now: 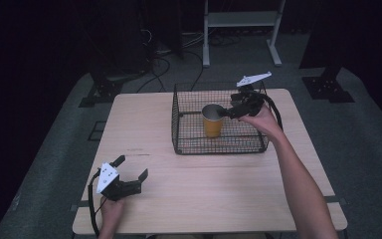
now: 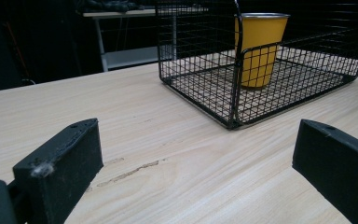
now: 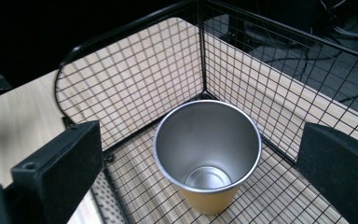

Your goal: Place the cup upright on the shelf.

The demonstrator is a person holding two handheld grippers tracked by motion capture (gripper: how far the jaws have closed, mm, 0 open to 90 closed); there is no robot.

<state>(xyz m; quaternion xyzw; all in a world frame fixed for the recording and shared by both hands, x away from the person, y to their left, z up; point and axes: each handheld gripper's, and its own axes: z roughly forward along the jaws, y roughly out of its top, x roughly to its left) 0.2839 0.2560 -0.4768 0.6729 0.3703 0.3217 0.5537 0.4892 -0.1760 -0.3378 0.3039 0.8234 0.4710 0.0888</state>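
A yellow metal cup (image 1: 212,122) with a silver inside stands upright in a black wire basket (image 1: 179,124) on the wooden table. My right gripper (image 1: 225,110) hovers inside the basket just right of the cup's rim, open. In the right gripper view the cup (image 3: 208,154) stands empty below and between the wide-apart jaws of the right gripper (image 3: 200,151), and neither jaw touches it. My left gripper (image 1: 132,168) rests open near the table's front left corner, with nothing in it. The left gripper view shows the left gripper (image 2: 191,163) over bare wood, with the basket (image 2: 200,84) and cup (image 2: 259,46) farther off.
The wooden table (image 1: 199,189) has free room in front of and left of the basket. Beyond the table's far edge are a white metal frame (image 1: 241,25), cables on the floor (image 1: 159,64) and dark stands (image 1: 326,84).
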